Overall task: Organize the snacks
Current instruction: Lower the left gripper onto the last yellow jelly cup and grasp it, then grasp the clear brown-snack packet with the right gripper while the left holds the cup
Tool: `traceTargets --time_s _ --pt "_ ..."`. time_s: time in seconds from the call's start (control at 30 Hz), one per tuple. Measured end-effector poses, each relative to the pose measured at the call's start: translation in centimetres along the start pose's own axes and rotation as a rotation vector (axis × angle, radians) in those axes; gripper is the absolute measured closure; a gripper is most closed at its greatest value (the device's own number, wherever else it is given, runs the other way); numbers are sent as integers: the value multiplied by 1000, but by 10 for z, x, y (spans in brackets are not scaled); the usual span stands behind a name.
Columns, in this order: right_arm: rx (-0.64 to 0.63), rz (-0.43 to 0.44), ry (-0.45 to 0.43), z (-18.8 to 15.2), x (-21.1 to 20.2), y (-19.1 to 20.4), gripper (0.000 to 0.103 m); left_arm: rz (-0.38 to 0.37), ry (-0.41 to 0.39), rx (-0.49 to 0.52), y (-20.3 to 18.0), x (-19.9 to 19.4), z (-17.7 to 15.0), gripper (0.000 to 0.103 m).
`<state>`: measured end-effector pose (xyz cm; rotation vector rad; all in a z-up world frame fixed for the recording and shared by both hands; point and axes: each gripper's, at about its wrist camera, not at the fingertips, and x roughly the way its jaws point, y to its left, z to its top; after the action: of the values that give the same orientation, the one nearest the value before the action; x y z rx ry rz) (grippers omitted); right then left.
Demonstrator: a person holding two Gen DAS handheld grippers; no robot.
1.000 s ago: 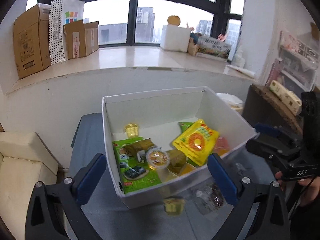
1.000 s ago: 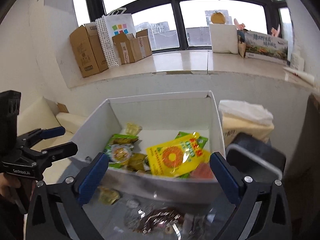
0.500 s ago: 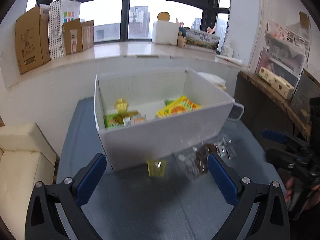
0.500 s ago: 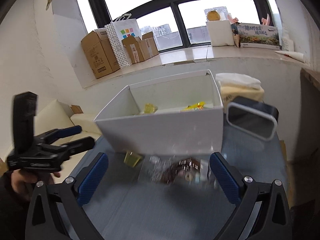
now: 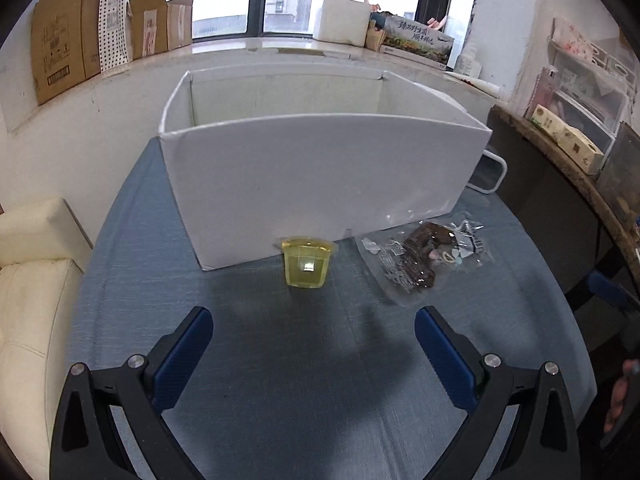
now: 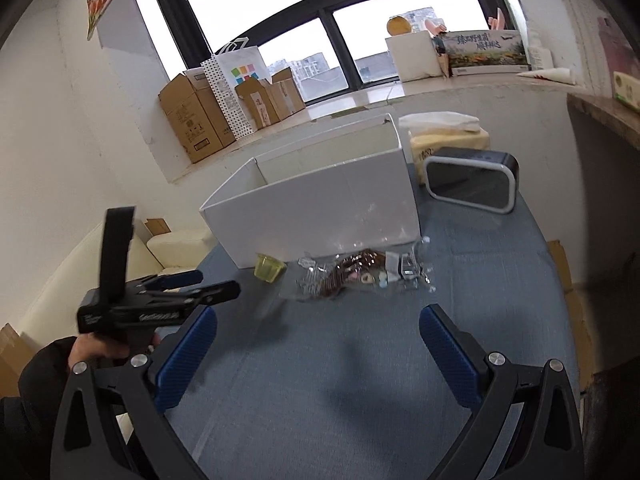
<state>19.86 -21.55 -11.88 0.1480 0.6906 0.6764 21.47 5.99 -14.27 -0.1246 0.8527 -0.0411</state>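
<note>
Straight ahead of the wide-open, empty left gripper (image 5: 312, 344) sits the jelly cup (image 5: 307, 261) against the white box (image 5: 320, 176); the right gripper (image 6: 318, 342), also open, faces the clear packet (image 6: 360, 274).

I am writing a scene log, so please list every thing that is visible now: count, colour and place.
storage box: one, white, open top, on the table, its inside hidden
jelly cup: one, yellow, on the table before the box wall
clear snack packet: one, transparent with brown contents, right of the jelly cup
table: one, blue-grey cloth top
speaker: one, black with light rim, right of the box
cardboard boxes: several, brown, on the windowsill
dotted paper bag: one, white, among the cardboard boxes
sofa: cream, left of the table
left gripper: open, empty, above the table
right gripper: open, empty
</note>
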Motion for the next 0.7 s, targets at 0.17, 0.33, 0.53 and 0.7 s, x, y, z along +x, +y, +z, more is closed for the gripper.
traceTargets --time_s 0.17,0.33,0.53,0.7 --pt "4 -21 25 -11 2 -2 0 20 28 -34 2 23 11 0" --pt "29 -22 33 -21 0 -6 0 59 54 -39 6 51 21 1" --pt "39 -30 40 -23 0 -10 0 47 71 -92 18 67 23 30" --pt "50 -41 54 -26 6 -10 0 17 51 -67 17 67 21 66"
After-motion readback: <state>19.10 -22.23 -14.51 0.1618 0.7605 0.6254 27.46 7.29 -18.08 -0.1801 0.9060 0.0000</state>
